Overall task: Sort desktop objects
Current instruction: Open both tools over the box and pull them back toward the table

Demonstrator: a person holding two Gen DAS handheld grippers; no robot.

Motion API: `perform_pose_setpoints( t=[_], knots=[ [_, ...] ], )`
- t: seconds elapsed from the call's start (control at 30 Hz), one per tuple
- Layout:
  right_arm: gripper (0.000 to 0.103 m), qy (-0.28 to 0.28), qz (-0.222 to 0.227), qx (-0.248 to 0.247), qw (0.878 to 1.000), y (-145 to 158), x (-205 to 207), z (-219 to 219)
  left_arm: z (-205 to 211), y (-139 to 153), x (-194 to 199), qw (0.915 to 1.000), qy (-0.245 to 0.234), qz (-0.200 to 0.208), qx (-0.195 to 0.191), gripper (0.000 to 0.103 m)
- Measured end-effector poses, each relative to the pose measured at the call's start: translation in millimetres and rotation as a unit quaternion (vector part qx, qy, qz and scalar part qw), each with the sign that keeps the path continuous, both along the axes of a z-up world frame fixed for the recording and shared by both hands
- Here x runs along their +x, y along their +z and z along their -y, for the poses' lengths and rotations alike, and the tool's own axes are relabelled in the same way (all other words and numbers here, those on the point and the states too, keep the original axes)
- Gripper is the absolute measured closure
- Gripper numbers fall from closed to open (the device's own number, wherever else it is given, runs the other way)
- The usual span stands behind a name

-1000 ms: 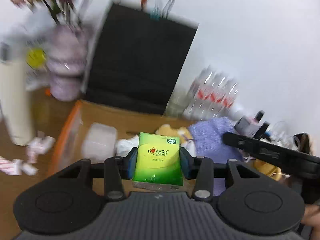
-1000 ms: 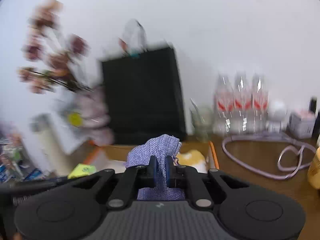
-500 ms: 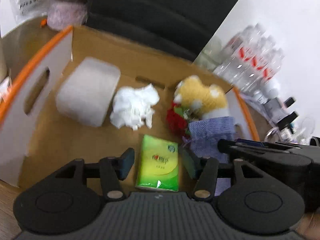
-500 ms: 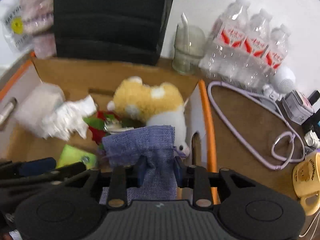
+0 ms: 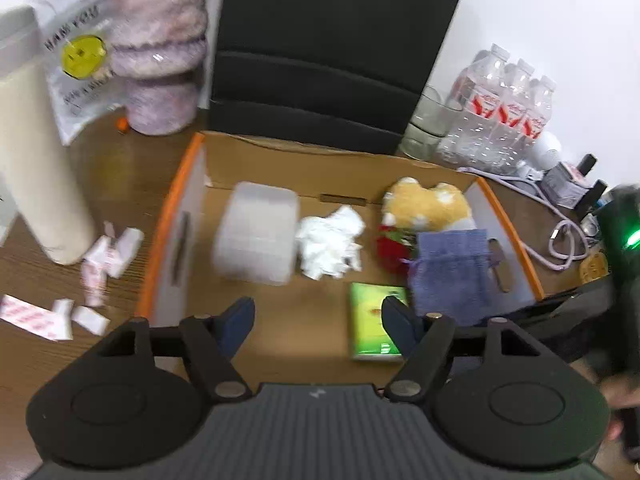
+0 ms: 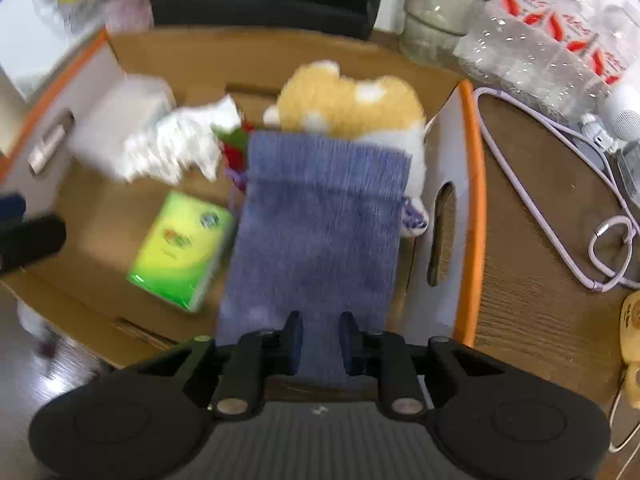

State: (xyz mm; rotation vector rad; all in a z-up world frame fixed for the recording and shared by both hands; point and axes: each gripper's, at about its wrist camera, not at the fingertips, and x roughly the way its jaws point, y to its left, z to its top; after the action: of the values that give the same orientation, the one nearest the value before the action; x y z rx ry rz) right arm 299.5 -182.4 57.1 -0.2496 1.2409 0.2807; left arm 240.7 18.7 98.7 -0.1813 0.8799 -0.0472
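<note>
On the wooden desk [image 5: 120, 184], far left, stands a tall cream cylinder [image 5: 36, 176], with torn white-and-red paper wrappers [image 5: 100, 260] scattered at its foot. Behind them sits a fuzzy pink vase [image 5: 160, 64], and next to that a black paper bag [image 5: 332, 48] leans against the wall.

In front of the bag is the open cardboard box [image 5: 280, 156] with orange-edged flaps. Inside it, from the left: a translucent plastic container [image 5: 256, 232], a crumpled white tissue [image 5: 328, 240], then a yellow plush toy [image 5: 424, 204] with something red and green tucked against it.

The left gripper [image 5: 316, 316] hovers over the box floor, its jaws opening wide with nothing but bare cardboard between them. The green tissue pack [image 5: 370, 320] lies flat on the box floor, out from between the fingers; the right-hand fingertip [image 5: 396, 320] overlaps its edge in the left wrist view, and whether they touch I cannot tell.

Just beside the pack is the blue drawstring pouch [image 6: 320, 220], draped from the plush toy's front down toward the right gripper [image 6: 320, 340]. Its bottom edge sits between that gripper's fingers [image 6: 294, 340], which stand narrowly apart around the cloth; whether they pinch it I cannot make out through the blur.

Right of the box, a glass jar [image 6: 432, 20], a shrink-wrapped pack of water bottles [image 6: 552, 28], a lilac cable [image 6: 560, 184] looped over the desk, and a yellow mug [image 6: 632, 344] at the edge.
</note>
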Motion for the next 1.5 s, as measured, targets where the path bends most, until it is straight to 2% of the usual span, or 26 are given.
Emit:
perform_pose_setpoints(
  t=[0.03, 0.13, 0.23, 0.3, 0.43, 0.47, 0.53, 0.57, 0.63, 0.67, 0.7, 0.77, 0.87, 1.0, 1.13, 1.23, 1.4, 1.5],
  knots=[
    [0.064, -0.006, 0.009, 0.013, 1.000, 11.5, -2.4, 2.6, -3.8, 3.9, -1.6, 0.9999, 0.010, -0.001, 0.008, 0.023],
    [0.042, -0.020, 0.044, 0.040, 0.998, 50.0, -14.0, 9.3, -8.5, 15.2, -4.9, 0.9990, 0.039, -0.011, 0.018, 0.011],
    [0.040, -0.028, 0.067, 0.058, 0.996, 78.0, -30.7, 17.0, -5.6, 30.0, -15.3, 0.9981, 0.040, -0.015, 0.044, 0.007],
    [0.036, -0.030, 0.078, 0.068, 0.994, 91.3, -44.3, 19.6, -0.9, 40.8, -25.7, 0.9973, 0.040, -0.004, 0.061, 0.004],
    [0.027, -0.032, 0.127, 0.099, 0.986, 113.8, -74.2, 25.8, 8.6, 61.3, -54.1, 0.9953, 0.041, 0.035, 0.080, 0.002],
    [0.026, -0.031, 0.150, 0.117, 0.981, 118.0, -83.4, 26.9, 10.7, 67.6, -68.0, 0.9940, 0.044, 0.066, 0.076, 0.001],
    [0.022, -0.033, 0.221, 0.154, 0.962, 125.0, -114.5, 31.4, 13.4, 74.5, -102.0, 0.9855, 0.041, 0.151, 0.066, 0.000],
    [0.020, -0.027, 0.267, 0.173, 0.948, 126.5, -134.4, 32.8, 15.7, 74.9, -122.7, 0.9757, 0.042, 0.204, 0.066, 0.000],
    [0.010, 0.000, 0.357, 0.211, 0.910, 123.3, -174.9, 38.2, 21.5, 70.7, -152.7, 0.9584, 0.042, 0.271, 0.078, 0.000],
    [0.010, 0.006, 0.392, 0.220, 0.893, 118.7, -192.3, 40.1, 24.9, 69.5, -160.2, 0.9552, 0.044, 0.281, 0.083, 0.000],
    [0.010, 0.006, 0.409, 0.221, 0.885, 115.3, -202.7, 41.0, 25.5, 67.7, -165.4, 0.9550, 0.045, 0.282, 0.081, 0.000],
    [0.010, 0.000, 0.421, 0.222, 0.880, 111.6, -214.5, 42.3, 23.1, 63.9, -173.2, 0.9567, 0.043, 0.281, 0.065, 0.000],
    [0.010, -0.011, 0.418, 0.231, 0.879, 112.0, -221.1, 44.7, 19.3, 60.3, -178.3, 0.9591, 0.040, 0.274, 0.061, 0.000],
    [0.010, -0.007, 0.425, 0.220, 0.878, 112.4, -232.9, 40.1, 18.2, 52.7, -189.1, 0.9590, 0.038, 0.268, 0.083, 0.000],
    [0.010, -0.003, 0.422, 0.205, 0.883, 94.9, -258.9, 39.5, 16.5, 35.0, -215.4, 0.9645, 0.031, 0.247, 0.089, 0.000],
    [0.010, -0.007, 0.403, 0.204, 0.892, 69.6, -287.1, 45.3, 18.8, 8.5, -241.4, 0.9698, 0.021, 0.226, 0.090, 0.000],
    [0.010, -0.006, 0.347, 0.192, 0.918, 20.4, -334.2, 52.3, 20.9, -37.5, -290.8, 0.9808, 0.012, 0.178, 0.078, 0.000],
    [0.010, -0.012, 0.320, 0.171, 0.932, -2.1, -369.2, 60.0, 16.3, -53.3, -319.5, 0.9823, 0.013, 0.163, 0.091, 0.000]
  ],
)
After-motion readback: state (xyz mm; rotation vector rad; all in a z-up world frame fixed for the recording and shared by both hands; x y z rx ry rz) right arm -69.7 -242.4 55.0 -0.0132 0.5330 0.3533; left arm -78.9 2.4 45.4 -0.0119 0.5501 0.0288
